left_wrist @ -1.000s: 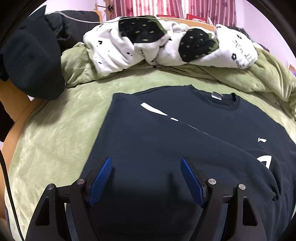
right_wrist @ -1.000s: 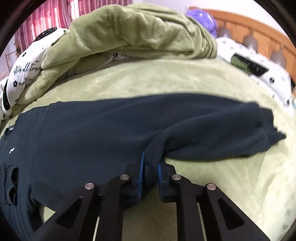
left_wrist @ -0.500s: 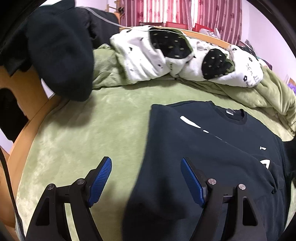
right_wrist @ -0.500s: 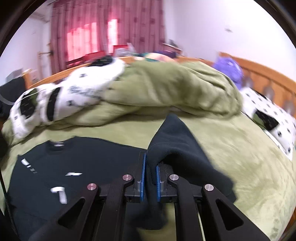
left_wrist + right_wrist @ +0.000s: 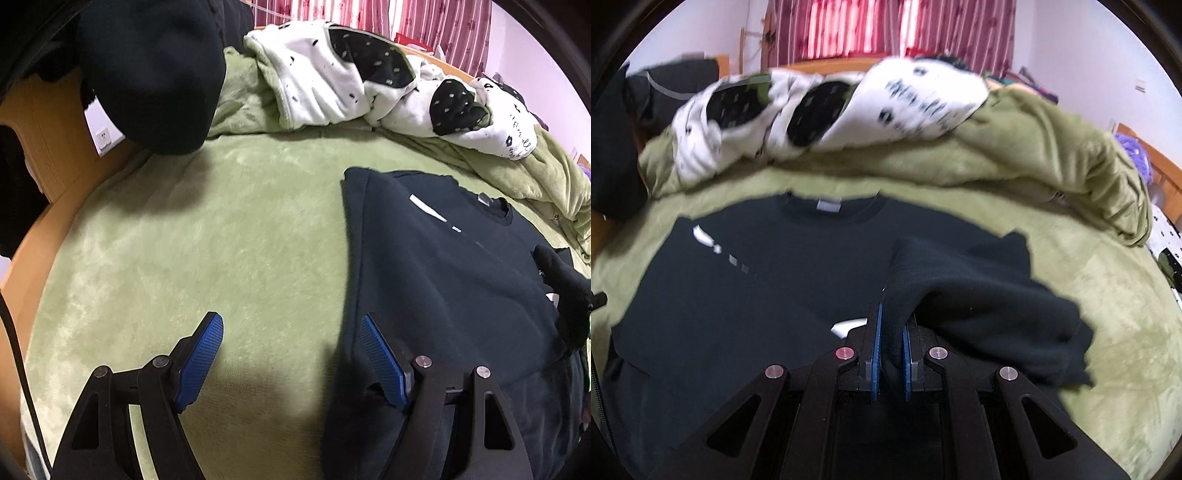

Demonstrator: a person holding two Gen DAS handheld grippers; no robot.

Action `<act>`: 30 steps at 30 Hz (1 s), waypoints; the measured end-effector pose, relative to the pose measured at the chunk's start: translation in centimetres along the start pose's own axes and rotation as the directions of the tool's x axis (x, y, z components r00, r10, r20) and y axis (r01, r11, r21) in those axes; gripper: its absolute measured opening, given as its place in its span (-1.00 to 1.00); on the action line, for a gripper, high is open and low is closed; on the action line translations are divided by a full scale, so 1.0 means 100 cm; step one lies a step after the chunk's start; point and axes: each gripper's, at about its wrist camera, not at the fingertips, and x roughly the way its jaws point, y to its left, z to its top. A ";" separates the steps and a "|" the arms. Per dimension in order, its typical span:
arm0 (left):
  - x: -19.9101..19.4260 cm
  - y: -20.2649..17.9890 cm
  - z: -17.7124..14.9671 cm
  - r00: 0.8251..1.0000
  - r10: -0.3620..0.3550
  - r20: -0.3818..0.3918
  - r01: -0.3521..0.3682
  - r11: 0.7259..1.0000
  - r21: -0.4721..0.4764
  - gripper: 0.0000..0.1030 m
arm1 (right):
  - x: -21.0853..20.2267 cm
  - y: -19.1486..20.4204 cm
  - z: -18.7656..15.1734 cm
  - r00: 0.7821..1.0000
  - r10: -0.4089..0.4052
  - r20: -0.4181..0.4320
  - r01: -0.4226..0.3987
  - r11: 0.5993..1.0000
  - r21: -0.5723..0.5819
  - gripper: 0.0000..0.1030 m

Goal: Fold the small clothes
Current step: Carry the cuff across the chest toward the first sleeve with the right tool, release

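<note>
Between the right gripper's (image 5: 891,350) blue pads a fold of dark sleeve (image 5: 979,295) is pinched tight, lifted and draped across the black sweatshirt (image 5: 768,280) spread flat ahead of the jaws on the green blanket (image 5: 1108,314). Over on the other side, the left gripper (image 5: 291,356) stands wide apart and holds nothing, its right finger (image 5: 382,363) over the sweatshirt's (image 5: 424,266) edge, its left over bare blanket (image 5: 203,240). Beyond both lies a rumpled white spotted quilt (image 5: 332,88).

The right gripper (image 5: 891,332) now carries the sleeve (image 5: 979,295) over the shirt (image 5: 757,280); the left gripper (image 5: 291,354) sits off its left edge.
</note>
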 end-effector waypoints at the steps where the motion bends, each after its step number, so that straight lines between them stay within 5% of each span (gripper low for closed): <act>1: 0.003 0.002 0.000 1.000 -0.005 -0.006 0.005 1.000 -0.003 0.46 | 0.005 0.003 -0.002 1.000 -0.002 -0.015 0.002 1.000 -0.004 -0.81; 6: 0.007 0.006 0.001 1.000 -0.026 -0.006 0.026 1.000 -0.009 0.46 | 0.010 0.023 -0.013 0.998 0.002 -0.067 -0.005 0.999 -0.041 -0.30; 16: -0.003 -0.009 0.004 0.999 -0.034 0.010 0.034 0.999 0.010 0.46 | -0.034 0.029 -0.039 0.996 0.072 -0.060 -0.078 0.991 -0.107 -0.25; 30: -0.040 -0.065 0.005 0.998 -0.008 0.057 0.006 0.999 0.046 0.46 | -0.081 -0.081 -0.036 0.999 0.014 0.052 -0.016 0.999 0.029 0.08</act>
